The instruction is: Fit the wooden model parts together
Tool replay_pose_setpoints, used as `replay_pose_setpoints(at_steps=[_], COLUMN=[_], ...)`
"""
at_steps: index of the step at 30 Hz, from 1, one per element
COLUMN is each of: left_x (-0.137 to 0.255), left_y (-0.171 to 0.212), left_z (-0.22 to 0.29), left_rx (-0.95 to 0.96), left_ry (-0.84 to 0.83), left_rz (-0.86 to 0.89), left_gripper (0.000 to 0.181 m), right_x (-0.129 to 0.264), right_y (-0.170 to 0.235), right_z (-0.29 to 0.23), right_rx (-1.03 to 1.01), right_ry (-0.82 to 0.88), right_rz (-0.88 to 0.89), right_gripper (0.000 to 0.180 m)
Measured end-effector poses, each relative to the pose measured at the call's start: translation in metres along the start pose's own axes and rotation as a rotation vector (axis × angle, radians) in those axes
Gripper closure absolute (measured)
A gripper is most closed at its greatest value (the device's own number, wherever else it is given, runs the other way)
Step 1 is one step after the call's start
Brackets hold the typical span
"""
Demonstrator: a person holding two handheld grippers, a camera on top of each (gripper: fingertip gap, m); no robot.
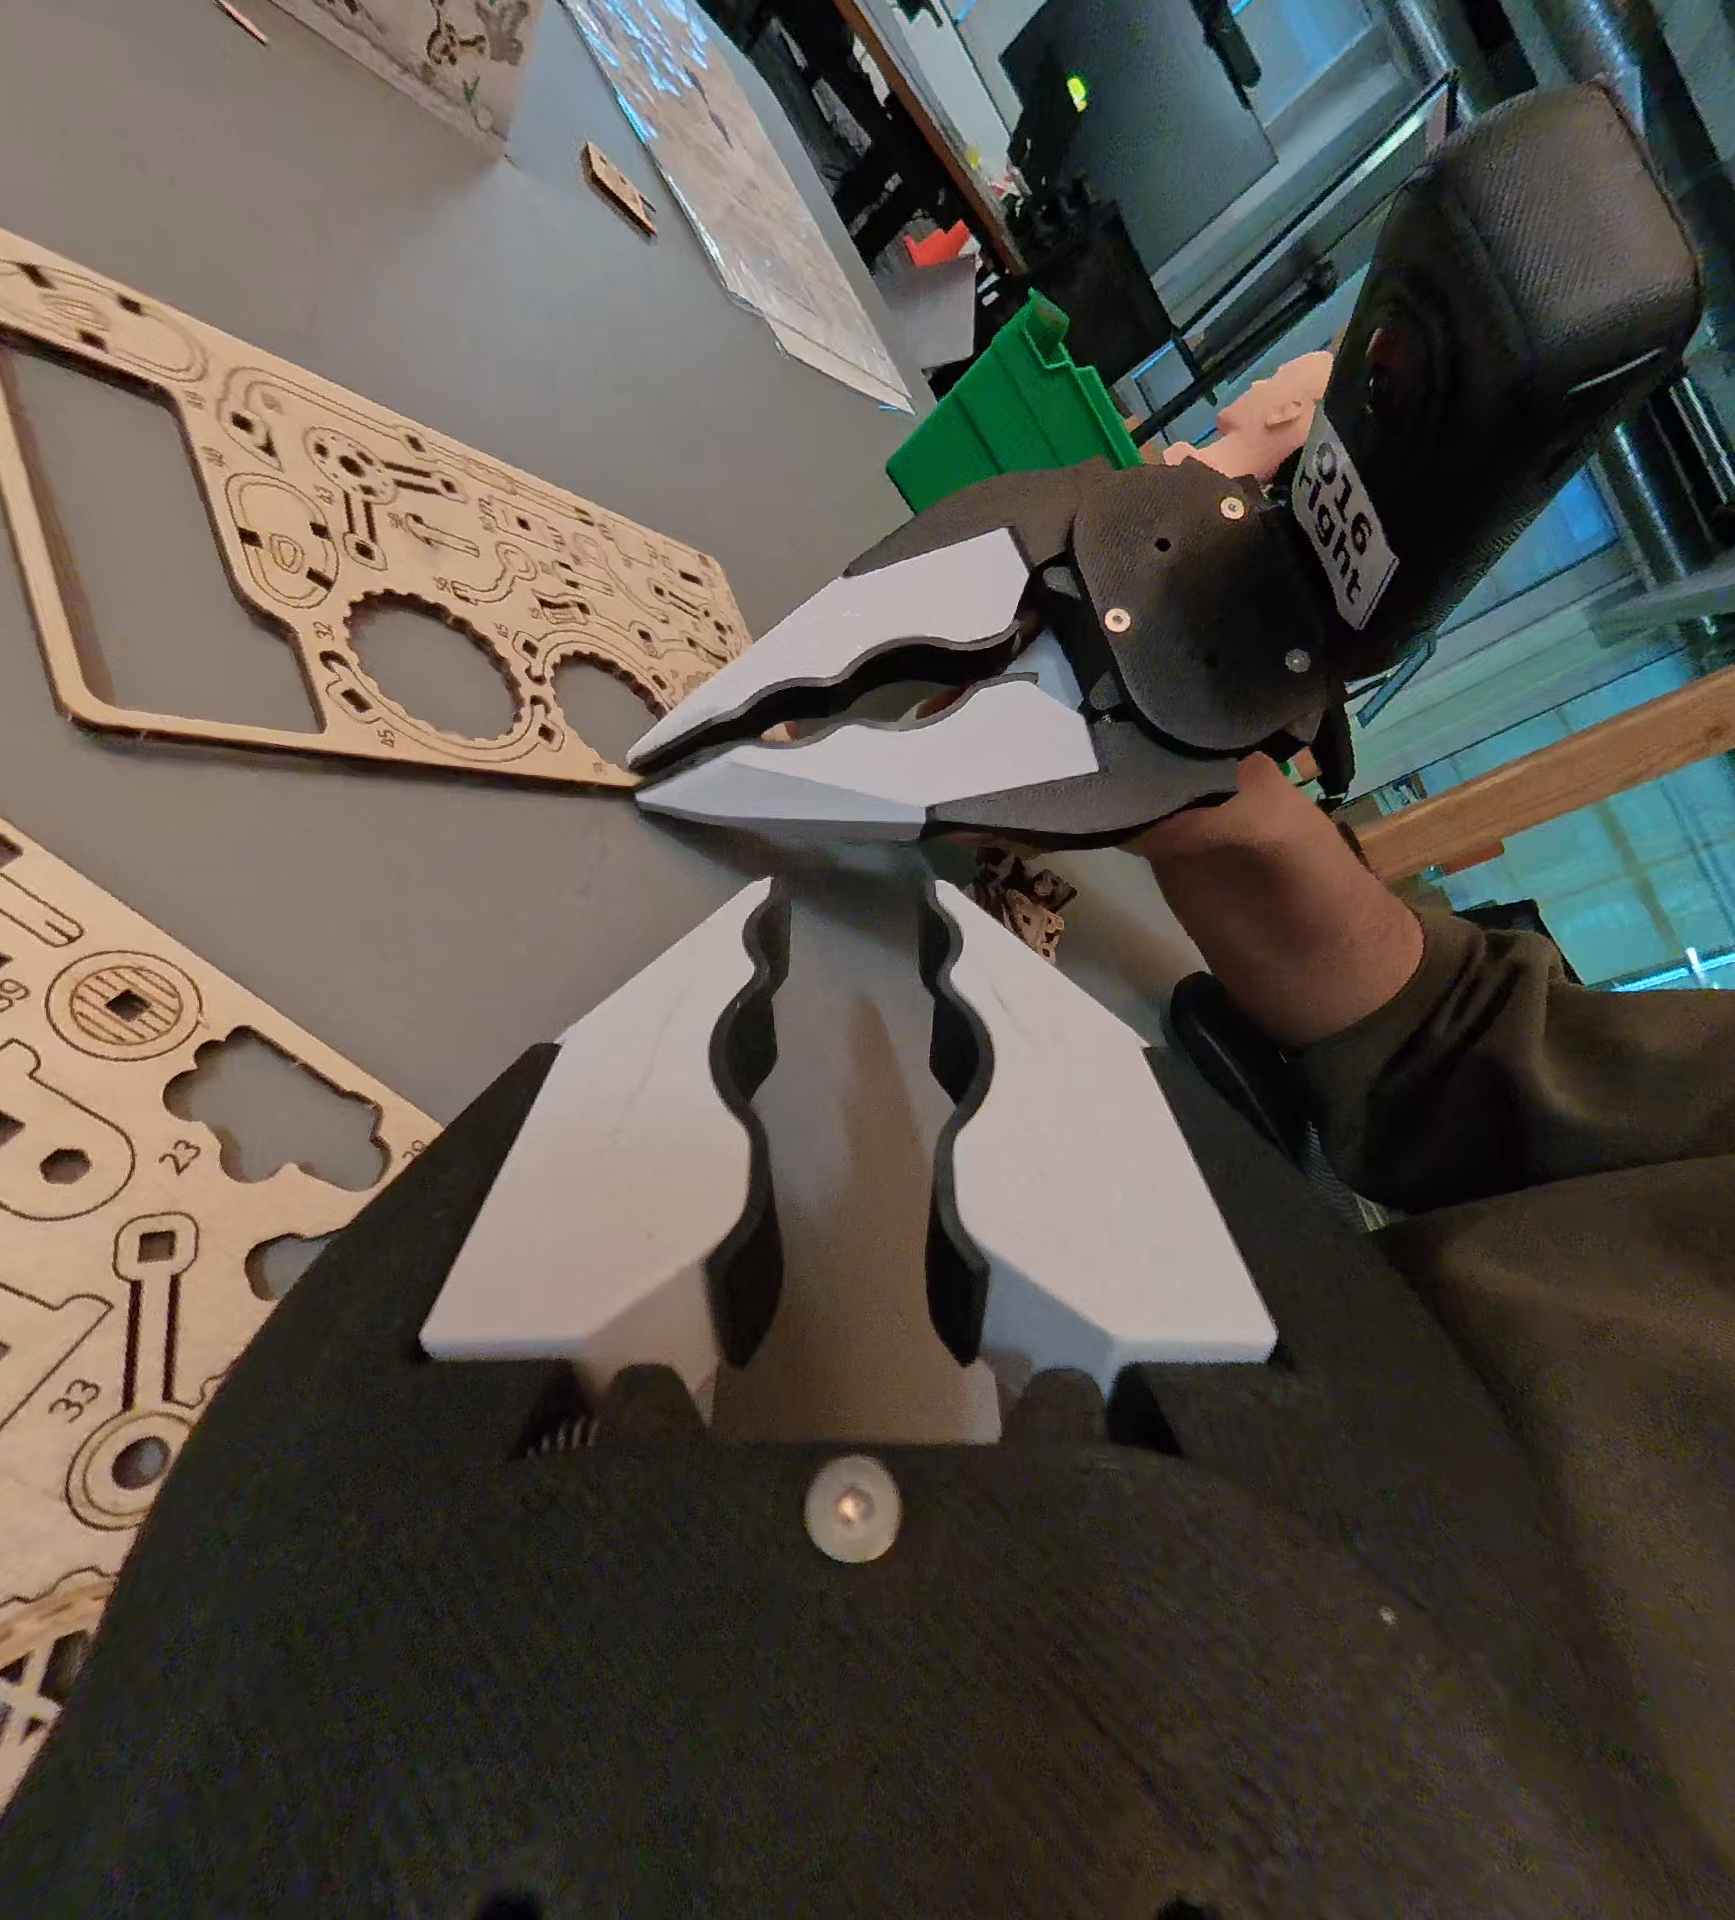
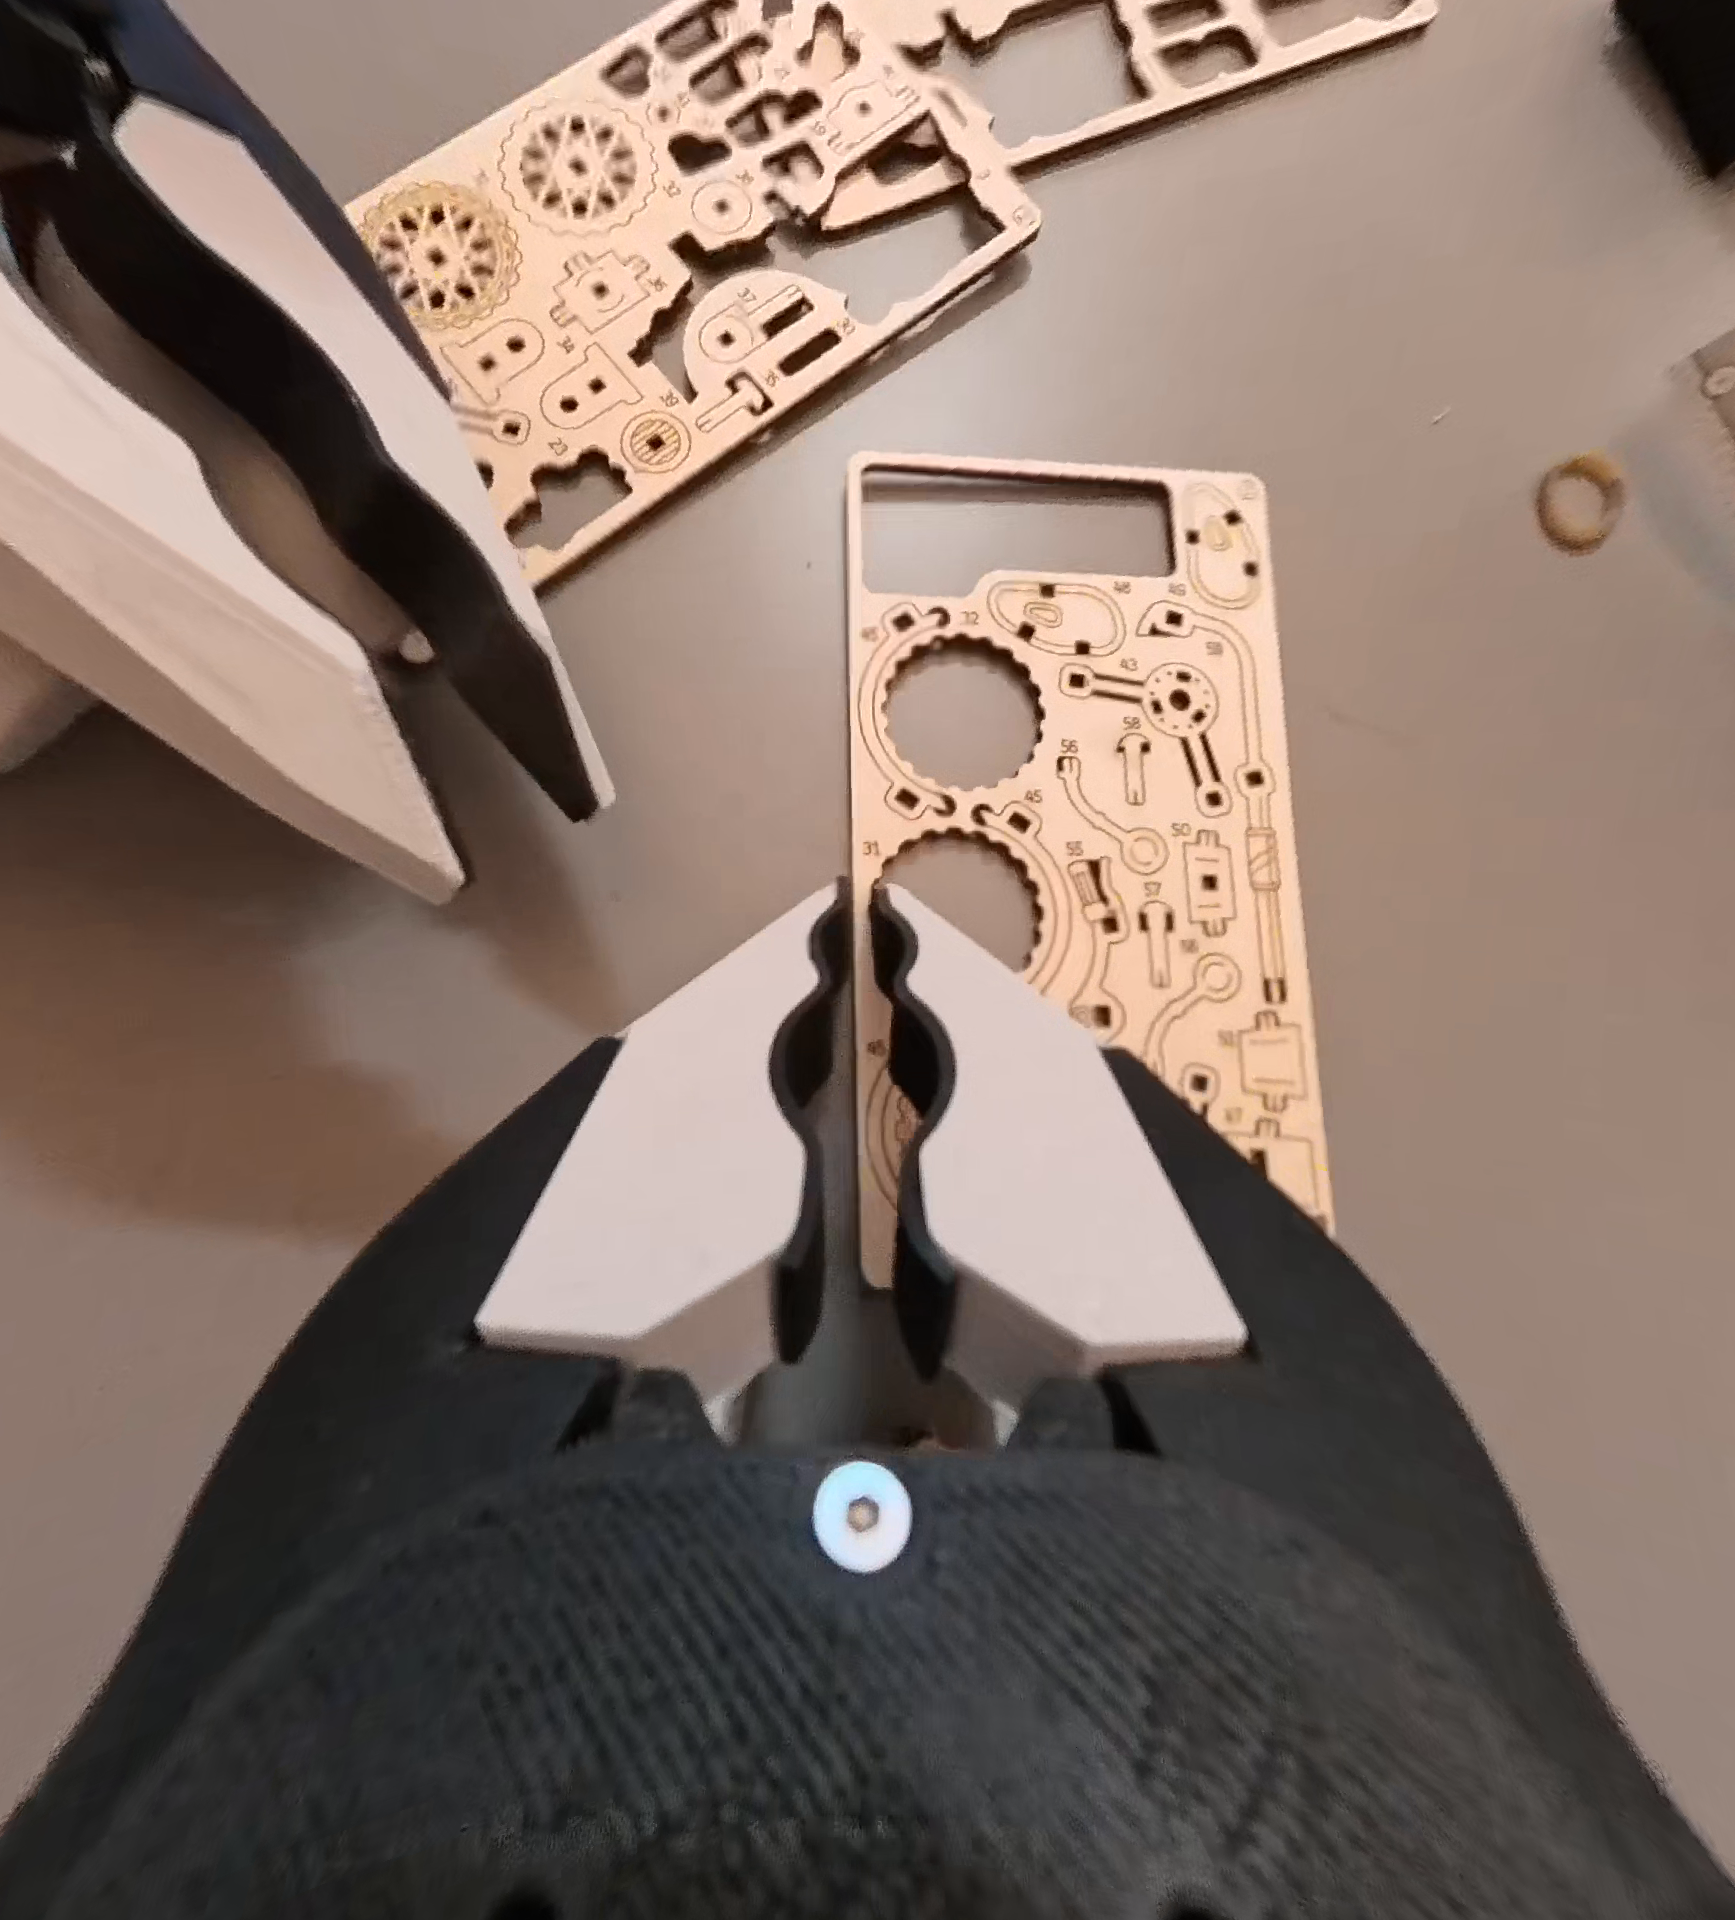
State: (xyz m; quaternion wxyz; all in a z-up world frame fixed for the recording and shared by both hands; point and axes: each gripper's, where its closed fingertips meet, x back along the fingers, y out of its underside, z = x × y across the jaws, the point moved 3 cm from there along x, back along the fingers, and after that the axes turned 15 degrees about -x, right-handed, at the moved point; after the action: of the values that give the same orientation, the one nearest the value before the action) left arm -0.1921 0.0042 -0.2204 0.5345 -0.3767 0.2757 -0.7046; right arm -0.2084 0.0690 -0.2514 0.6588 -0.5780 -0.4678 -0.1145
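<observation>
A flat wooden parts sheet (image 2: 1154, 790) with gear-shaped cut-outs lies on the grey table (image 2: 167, 1039); it also shows in the left wrist view (image 1: 250, 520). My right gripper (image 2: 858, 894) is almost shut, with a thin slit between the tips, and points down at the sheet's near left edge, holding nothing that I can see. It also shows in the left wrist view (image 1: 643, 777), tips at the sheet's corner. My left gripper (image 1: 852, 888) is open and empty, just beside the right one; it also shows in the right wrist view (image 2: 515, 847). A second parts sheet (image 2: 655, 312) lies farther off.
A rubber band (image 2: 1578, 506) lies right of the sheet. A green bin (image 1: 998, 416), a paper sheet (image 1: 738, 187) and a small loose wooden piece (image 1: 619, 187) sit toward the table's far side. A small wooden assembly (image 1: 1024, 904) lies behind my left fingers.
</observation>
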Motion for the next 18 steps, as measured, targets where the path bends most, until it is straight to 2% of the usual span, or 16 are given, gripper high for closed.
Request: replay_pose_setpoints(at_steps=[4, 6, 9, 11, 14, 17, 18], left_x=[0.0, 0.001, 0.004, 0.007, 0.008, 0.009, 0.01], left_y=[-0.001, -0.004, -0.01, -0.014, -0.012, -0.01, -0.011], left_z=[0.001, 0.001, -0.002, -0.007, -0.012, -0.018, -0.017], left_rx=[0.025, 0.07, 0.203, 0.312, 0.401, 0.415, 0.406], left_ry=[0.017, 0.038, 0.089, 0.128, 0.145, 0.096, 0.094], left_rz=[0.014, 0.045, 0.116, 0.167, 0.189, 0.196, 0.2], left_gripper=[0.154, 0.139, 0.126, 0.126, 0.132, 0.153, 0.167], right_x=[0.013, 0.025, 0.035, 0.038, 0.039, 0.04, 0.039], right_y=[-0.017, -0.027, -0.031, -0.029, -0.025, -0.023, -0.022], right_z=[-0.001, -0.004, -0.016, -0.028, -0.043, -0.057, -0.06], right_rx=[-0.103, -0.148, -0.151, -0.112, -0.038, 0.017, 0.028], right_ry=[-0.049, -0.083, -0.115, -0.101, -0.063, -0.057, -0.056], right_rz=[0.118, 0.18, 0.215, 0.229, 0.245, 0.25, 0.244], right_gripper=[0.179, 0.18, 0.18, 0.18, 0.18, 0.18, 0.18])
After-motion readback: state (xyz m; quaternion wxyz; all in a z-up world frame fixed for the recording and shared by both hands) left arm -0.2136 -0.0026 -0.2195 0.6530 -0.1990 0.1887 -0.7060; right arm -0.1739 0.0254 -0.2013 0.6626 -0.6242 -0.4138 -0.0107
